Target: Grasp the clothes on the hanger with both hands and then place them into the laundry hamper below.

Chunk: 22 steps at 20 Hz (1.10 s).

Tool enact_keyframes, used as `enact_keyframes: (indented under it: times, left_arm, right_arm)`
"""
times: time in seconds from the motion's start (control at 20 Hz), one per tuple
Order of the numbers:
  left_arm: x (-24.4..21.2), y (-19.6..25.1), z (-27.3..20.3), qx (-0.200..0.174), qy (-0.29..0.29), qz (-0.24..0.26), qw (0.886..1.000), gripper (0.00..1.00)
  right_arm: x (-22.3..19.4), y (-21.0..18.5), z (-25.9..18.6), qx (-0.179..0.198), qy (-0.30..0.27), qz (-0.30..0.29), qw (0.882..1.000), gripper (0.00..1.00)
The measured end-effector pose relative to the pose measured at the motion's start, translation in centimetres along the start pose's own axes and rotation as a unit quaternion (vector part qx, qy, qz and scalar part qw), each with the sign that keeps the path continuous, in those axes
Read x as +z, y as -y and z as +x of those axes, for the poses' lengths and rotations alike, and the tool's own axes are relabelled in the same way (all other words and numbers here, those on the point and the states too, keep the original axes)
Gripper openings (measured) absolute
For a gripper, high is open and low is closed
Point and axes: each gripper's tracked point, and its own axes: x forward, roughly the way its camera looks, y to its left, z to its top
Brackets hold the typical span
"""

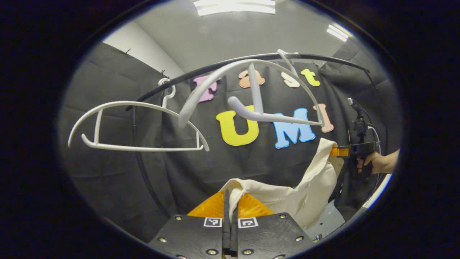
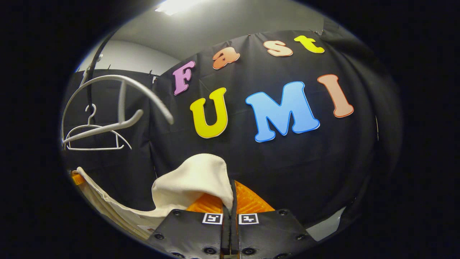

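Left gripper point(image 1: 230, 207) and right gripper point(image 2: 231, 201) each clamp the cream garment point(image 1: 309, 187), stretched below two bare white hangers point(image 1: 136, 126).

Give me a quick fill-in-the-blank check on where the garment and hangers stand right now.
1. The cream garment is pinched by ____ tongs at once.
2. Both white hangers on the rail now hang ____.
3. The left tongs and right tongs have ____-coloured pads.

Missing words: both; empty; orange
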Motion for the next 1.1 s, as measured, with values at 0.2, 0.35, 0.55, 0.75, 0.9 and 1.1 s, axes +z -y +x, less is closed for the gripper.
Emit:
enact_keyframes:
  times: [0.2,0.35,0.55,0.75,0.9,1.1]
  left_arm:
    - [1.1,2.1,-2.2,-0.007,0.016,-0.010,1.000,0.01]
    - [2.3,3.7,-3.7,-0.017,0.029,-0.023,0.999,0.01]
    - [3.8,5.9,-7.3,-0.032,0.046,-0.058,0.997,0.01]
    - [5.4,7.6,-9.4,-0.053,0.059,-0.079,0.994,0.01]
    - [6.1,9.1,-10.4,-0.074,0.068,-0.096,0.990,0.01]
    - [2.7,10.7,-12.9,-0.090,0.045,-0.112,0.989,0.01]
  right_arm:
    - [-0.6,-2.3,-4.0,0.011,-0.002,-0.023,1.000,0.02]
    - [-0.6,-4.5,-7.3,0.019,0.000,-0.031,0.999,0.02]
    - [-0.2,-7.6,-11.8,0.025,0.000,-0.026,0.999,0.02]
    - [0.5,-11.5,-15.6,0.043,0.004,-0.024,0.999,0.02]
    - [0.3,-15.0,-18.1,0.067,0.004,-0.014,0.998,0.01]
    - [-3.0,-18.3,-20.4,0.085,-0.012,-0.016,0.996,0.02]
